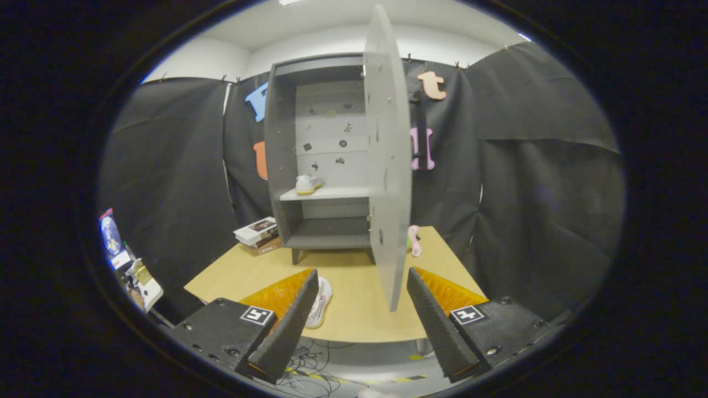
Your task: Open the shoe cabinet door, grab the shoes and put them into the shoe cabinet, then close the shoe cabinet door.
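A grey shoe cabinet [285, 166] stands at the back of the wooden table [354, 318]. Its door [389, 160] is swung wide open towards me, edge-on, hanging over the table. One white shoe [307, 183] sits on the cabinet's middle shelf. A second white shoe [320, 302] lies on the table near its front edge, just beyond my left fingertip and partly hidden by that finger. My gripper [362, 287] is open, held back from the table, with nothing between its fingers.
A stack of books [258, 235] lies on the table left of the cabinet. A pink object [414, 239] rests right of the door. Cluttered items [130, 265] stand off the table to the left. Cables [315, 362] lie on the floor below.
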The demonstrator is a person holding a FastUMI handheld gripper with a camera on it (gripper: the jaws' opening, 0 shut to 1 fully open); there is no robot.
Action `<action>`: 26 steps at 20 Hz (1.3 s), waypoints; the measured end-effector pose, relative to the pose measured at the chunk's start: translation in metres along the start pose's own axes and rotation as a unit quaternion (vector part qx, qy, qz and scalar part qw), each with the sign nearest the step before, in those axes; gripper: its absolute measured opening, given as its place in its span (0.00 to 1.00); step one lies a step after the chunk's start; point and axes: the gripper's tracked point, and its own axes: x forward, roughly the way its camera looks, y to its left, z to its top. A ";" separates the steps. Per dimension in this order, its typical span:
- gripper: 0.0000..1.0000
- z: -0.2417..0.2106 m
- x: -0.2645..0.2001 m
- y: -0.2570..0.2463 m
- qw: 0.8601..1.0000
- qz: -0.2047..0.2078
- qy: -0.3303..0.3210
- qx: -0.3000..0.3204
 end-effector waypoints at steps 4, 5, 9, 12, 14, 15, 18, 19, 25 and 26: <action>1.00 -0.054 0.048 0.072 0.998 0.037 0.042 -0.013; 1.00 -0.069 0.062 0.088 0.997 0.047 0.055 -0.014; 1.00 -0.114 0.130 0.126 0.993 0.066 0.096 -0.002; 1.00 -0.136 0.179 0.135 0.991 0.065 0.116 0.002; 1.00 -0.149 0.207 0.136 0.990 0.060 0.130 -0.001; 1.00 -0.155 0.221 0.137 0.989 0.058 0.139 0.001; 1.00 -0.168 0.253 0.142 0.986 0.053 0.157 0.005; 1.00 -0.170 0.263 0.145 0.985 0.054 0.162 0.003; 1.00 -0.183 0.307 0.148 0.981 0.047 0.188 0.010; 1.00 -0.187 0.310 0.150 0.980 0.051 0.195 0.003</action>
